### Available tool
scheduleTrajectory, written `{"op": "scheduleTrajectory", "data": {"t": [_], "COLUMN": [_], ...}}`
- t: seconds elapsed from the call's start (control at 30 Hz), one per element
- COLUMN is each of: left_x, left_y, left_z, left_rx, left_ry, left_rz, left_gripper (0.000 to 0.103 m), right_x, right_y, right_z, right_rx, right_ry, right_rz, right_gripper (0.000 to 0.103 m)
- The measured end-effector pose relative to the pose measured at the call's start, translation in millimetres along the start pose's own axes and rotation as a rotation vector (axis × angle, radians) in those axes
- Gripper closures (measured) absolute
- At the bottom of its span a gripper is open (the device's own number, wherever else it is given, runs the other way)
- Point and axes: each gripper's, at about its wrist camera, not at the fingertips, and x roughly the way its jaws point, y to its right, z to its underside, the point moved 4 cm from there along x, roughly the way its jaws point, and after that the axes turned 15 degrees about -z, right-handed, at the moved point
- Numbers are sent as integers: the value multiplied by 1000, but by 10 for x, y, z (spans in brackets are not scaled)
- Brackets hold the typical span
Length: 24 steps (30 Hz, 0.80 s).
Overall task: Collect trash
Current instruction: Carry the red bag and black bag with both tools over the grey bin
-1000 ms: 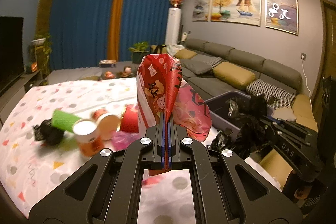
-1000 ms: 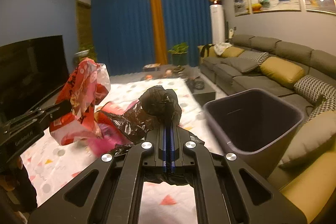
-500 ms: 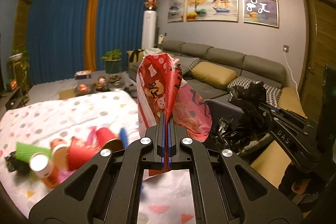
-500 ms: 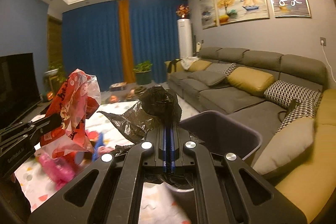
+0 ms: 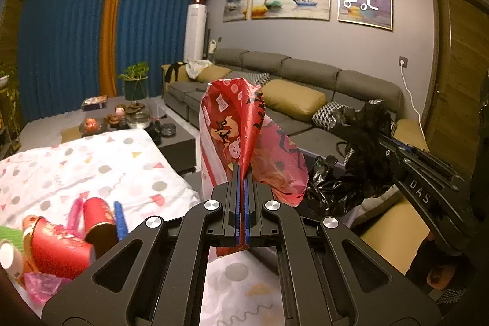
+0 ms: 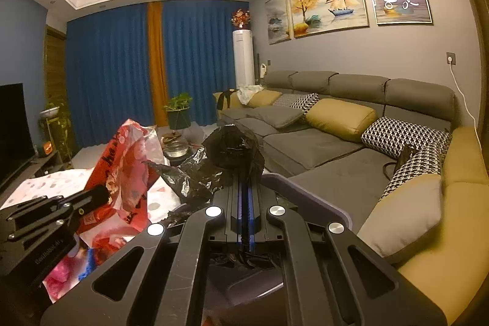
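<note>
My left gripper [image 5: 242,173] is shut on a red printed plastic bag [image 5: 235,124] and holds it up in the air. It also shows in the right wrist view [image 6: 122,170], left of the bin. My right gripper [image 6: 244,176] is shut on a crumpled black plastic bag [image 6: 232,148] and holds it over the dark grey trash bin [image 6: 324,200]. In the left wrist view the black bag [image 5: 357,148] hangs at the right, with the bin mostly hidden behind it.
Red paper cups [image 5: 61,243], a pink wrapper [image 5: 42,286] and other litter lie on the white patterned tablecloth [image 5: 101,167] at the lower left. A grey sofa [image 6: 336,139] with yellow cushions runs along the right. A low coffee table [image 5: 128,118] stands farther back.
Both grippers have swung right, away from the litter on the cloth, toward the bin. The black bag now hangs over the bin's opening, and the red bag sits close beside it.
</note>
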Motion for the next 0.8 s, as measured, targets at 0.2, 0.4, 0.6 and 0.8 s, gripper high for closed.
{"op": "scheduleTrajectory", "data": {"t": [0.2,0.4,0.6,0.8], "left_x": [154,284,396,512], "left_y": [103,190,185,230], "left_z": [-25,-35,7,21], "left_rx": [3,7,9,16], "left_ry": [-10,-22,-43,-71], "left_rz": [16,28,43,59], "left_gripper": [102,102,102,102], "right_x": [130,198,247,294], "right_y": [88,158,170,207], "right_z": [-9,-62,-49,-62], "right_rx": [20,18,31,40], "right_ry": [-12,-14,-16,-21], "right_rz": [14,27,39,46], "right_gripper": [99,99,99,99]}}
